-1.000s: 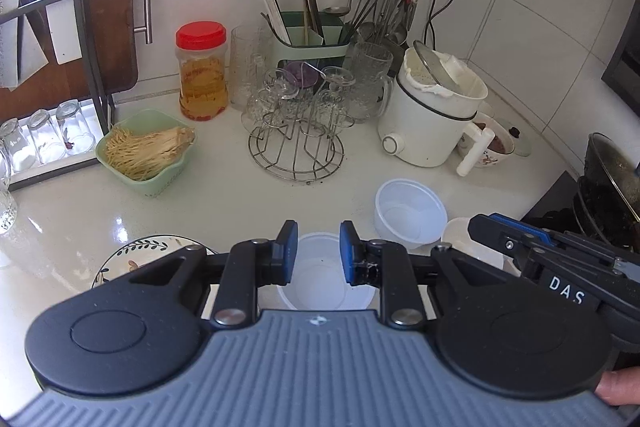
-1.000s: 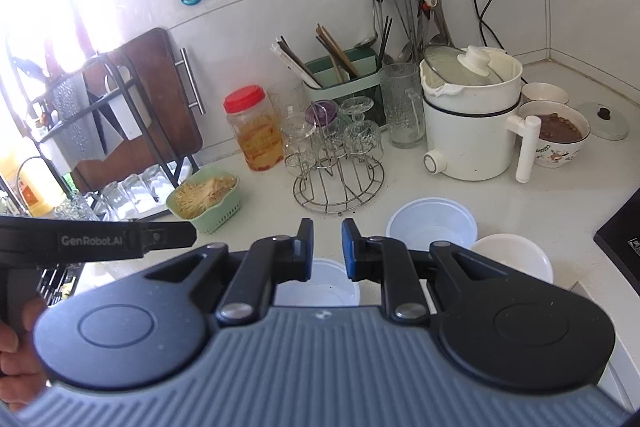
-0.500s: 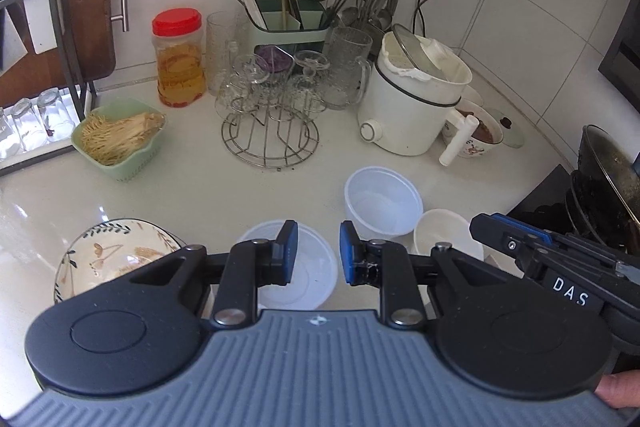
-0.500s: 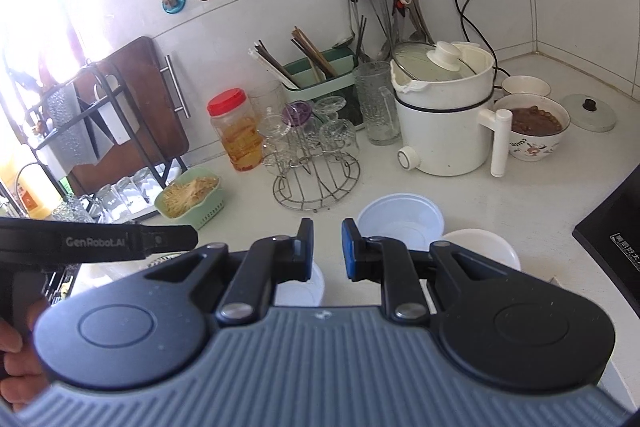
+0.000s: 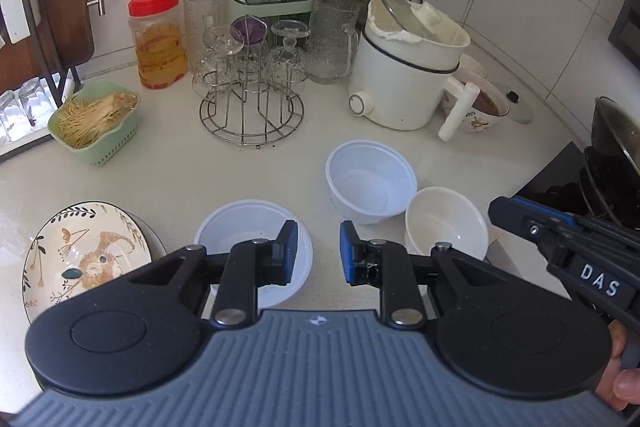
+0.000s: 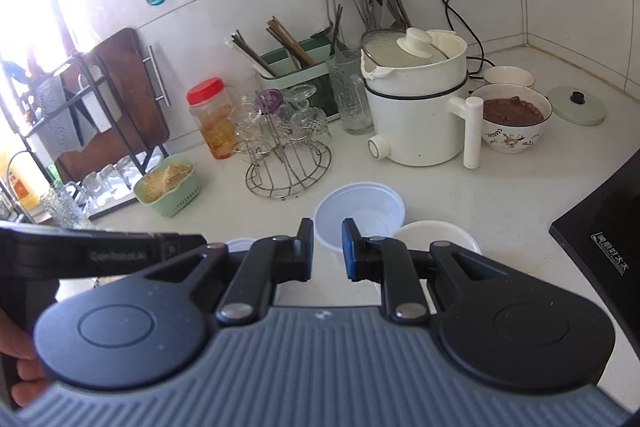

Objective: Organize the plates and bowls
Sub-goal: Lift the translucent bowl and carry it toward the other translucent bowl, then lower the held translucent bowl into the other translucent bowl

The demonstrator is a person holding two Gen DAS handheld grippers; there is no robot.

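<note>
Left claw (image 5: 315, 247) risen, now parted, empty; right claw (image 6: 327, 247) parted, empty; round glossy bowls (image 5: 370, 183).

floral plate (image 5: 80, 259): flat, counter left | three white bowls (image 5: 370, 183) (image 5: 444, 223) (image 5: 248, 231): upright, empty, clustered right

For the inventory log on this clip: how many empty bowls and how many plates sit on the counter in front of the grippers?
Empty bowls: 3 (white plastic bowl, cream bowl, shallow white bowl)
Patterned plates: 1 (floral plate); a darker rim shows under its edge, so there may be another beneath.
Total: 4
</note>
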